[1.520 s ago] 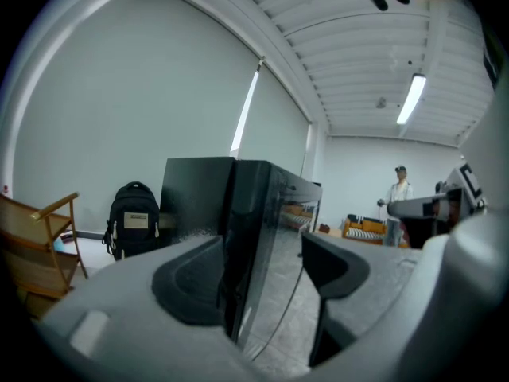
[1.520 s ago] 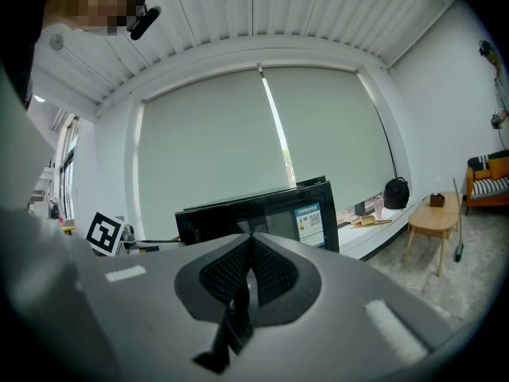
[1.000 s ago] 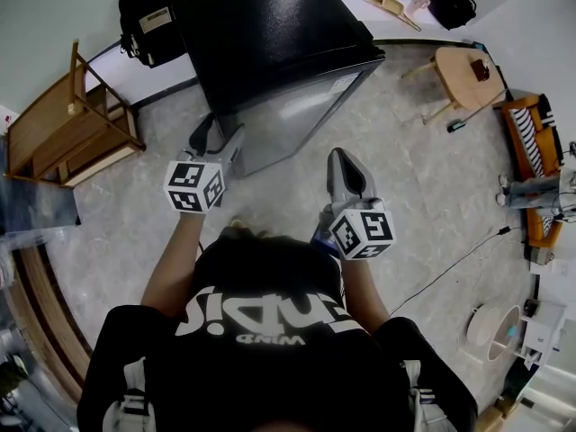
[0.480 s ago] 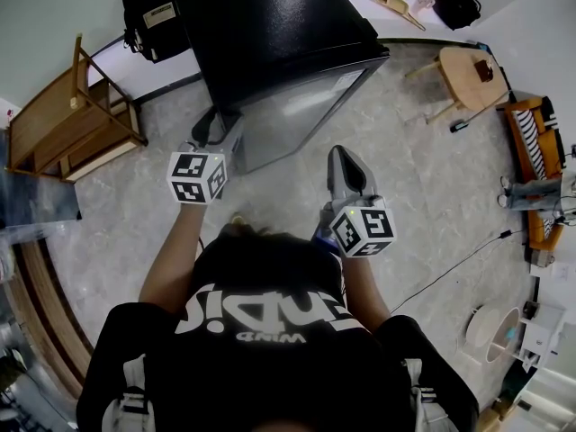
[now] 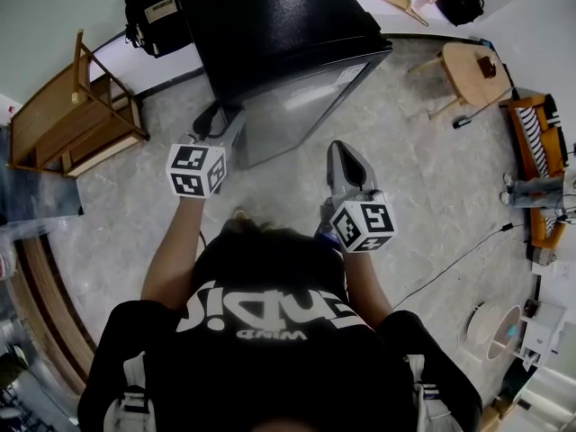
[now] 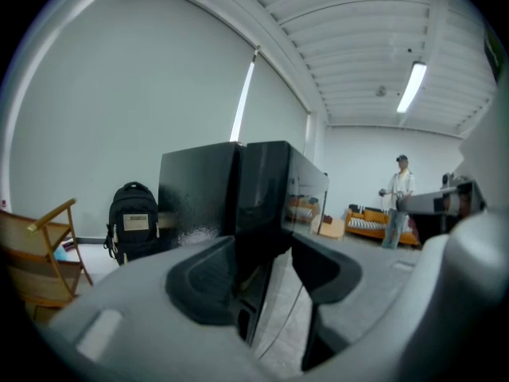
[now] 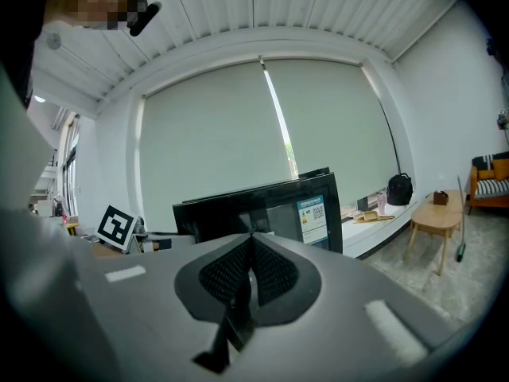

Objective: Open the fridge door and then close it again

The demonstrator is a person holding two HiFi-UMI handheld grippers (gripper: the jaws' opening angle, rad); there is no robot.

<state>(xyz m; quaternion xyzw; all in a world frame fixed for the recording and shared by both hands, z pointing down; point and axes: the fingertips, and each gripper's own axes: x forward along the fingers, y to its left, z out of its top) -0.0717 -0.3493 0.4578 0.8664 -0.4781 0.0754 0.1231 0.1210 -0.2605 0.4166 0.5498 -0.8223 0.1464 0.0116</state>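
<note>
Fridge door (image 5: 306, 106) shut, contents unseen. Left gripper (image 5: 225, 121), jaws apart and just closing, straddles its edge; right gripper (image 5: 341, 148), pinched shut and empty, hangs nearby.

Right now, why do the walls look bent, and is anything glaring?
Head view: the wide lens bows the floor; pale glare lies on the fridge door. Left gripper view: black corners, a bright ceiling lamp. Right gripper view: curved ceiling.

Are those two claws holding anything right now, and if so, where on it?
Nothing is firmly held yet. The left gripper has just been closing its jaws, which straddle the side edge of the fridge door with a gap showing. The right gripper is shut and empty.
</note>
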